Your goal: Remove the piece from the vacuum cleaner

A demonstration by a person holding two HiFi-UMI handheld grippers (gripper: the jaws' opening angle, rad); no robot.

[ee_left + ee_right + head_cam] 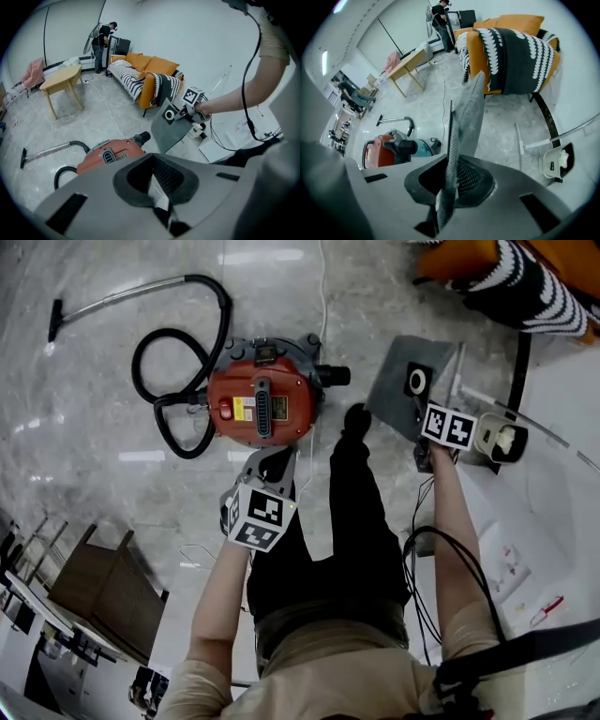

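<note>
A red canister vacuum cleaner [261, 407] sits on the marble floor with its black hose [178, 381] looped at its left. It also shows in the left gripper view [110, 157] and the right gripper view [377, 152]. My right gripper [424, 448] is shut on a flat grey piece [403, 395] with a white ring, held in the air to the right of the vacuum. The piece [466, 122] runs edge-on up from the right gripper [445, 197]. My left gripper [270, 465] hangs just short of the vacuum, shut [161, 201] with nothing in it.
An orange sofa [525, 277] with a striped throw stands at the far right. A white device [500, 439] and papers [511, 563] lie on the floor to the right. A wooden table [61, 79] and a person [101, 44] are far back. Dark furniture [103, 587] stands at the left.
</note>
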